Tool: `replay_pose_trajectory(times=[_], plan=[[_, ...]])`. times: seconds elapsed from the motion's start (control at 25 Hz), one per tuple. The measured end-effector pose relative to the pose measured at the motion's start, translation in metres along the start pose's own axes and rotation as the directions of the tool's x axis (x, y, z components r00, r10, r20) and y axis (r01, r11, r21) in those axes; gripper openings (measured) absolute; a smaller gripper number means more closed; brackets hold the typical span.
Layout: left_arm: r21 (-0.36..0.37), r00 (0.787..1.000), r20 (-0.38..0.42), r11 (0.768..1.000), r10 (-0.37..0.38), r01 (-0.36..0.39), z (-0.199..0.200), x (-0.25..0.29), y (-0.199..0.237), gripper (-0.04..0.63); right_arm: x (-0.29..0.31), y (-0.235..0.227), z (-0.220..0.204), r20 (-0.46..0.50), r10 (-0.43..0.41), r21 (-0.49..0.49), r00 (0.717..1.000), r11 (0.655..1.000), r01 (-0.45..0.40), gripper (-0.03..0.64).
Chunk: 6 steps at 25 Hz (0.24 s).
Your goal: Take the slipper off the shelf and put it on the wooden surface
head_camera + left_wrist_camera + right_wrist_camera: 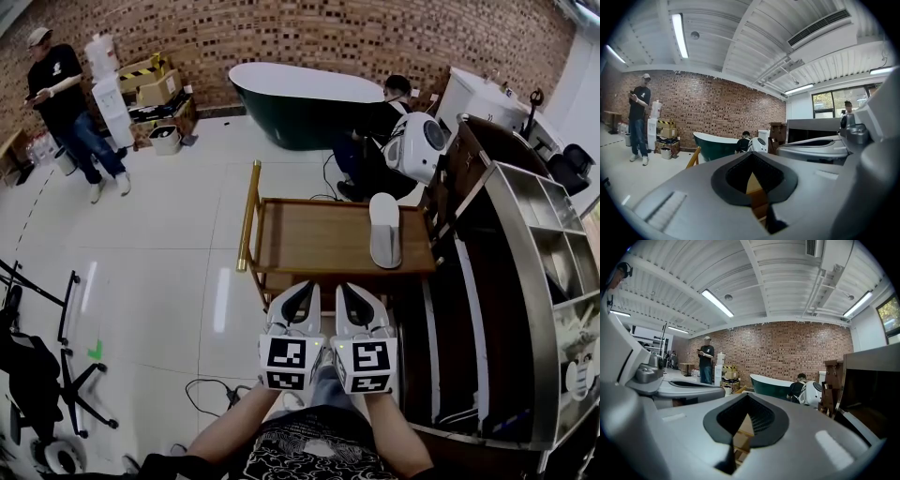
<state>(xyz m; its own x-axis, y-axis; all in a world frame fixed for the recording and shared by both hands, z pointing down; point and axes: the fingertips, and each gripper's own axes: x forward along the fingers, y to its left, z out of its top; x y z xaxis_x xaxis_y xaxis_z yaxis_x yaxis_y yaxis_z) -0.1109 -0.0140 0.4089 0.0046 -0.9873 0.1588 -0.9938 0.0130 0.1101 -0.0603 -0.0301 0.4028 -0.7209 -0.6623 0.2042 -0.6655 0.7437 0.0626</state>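
Note:
A pale grey slipper (384, 230) lies lengthways on the right part of the wooden cart top (314, 239), with no gripper touching it. My left gripper (302, 292) and right gripper (352, 292) sit side by side just short of the cart's near edge, pointing at it. Both are shut with nothing between the jaws. In the left gripper view the left gripper (753, 155) shows closed black pads with only a sliver of the wooden cart below. The right gripper (747, 397) looks the same in the right gripper view. The slipper is hidden in both gripper views.
A metal shelf unit (530, 244) with dark compartments runs along the right. A green bathtub (300, 98) stands at the brick wall, with a crouching person (375, 131) and a white round machine (417, 145) beside it. Another person (66, 103) stands far left. A black stand (37, 375) and a cable (206, 394) lie on the floor.

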Motion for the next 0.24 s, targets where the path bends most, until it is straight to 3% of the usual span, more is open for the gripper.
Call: replay_pose_trajectory(times=[0.24], plan=[[0.000, 1.000, -0.007, 1.000, -0.007, 0.007, -0.0043, -0.0030, -0.0042, 0.005, -0.0055, -0.0027, -0.0040, -0.004, -0.007, 0.006, 1.000, 1.000, 0.007, 0.000]])
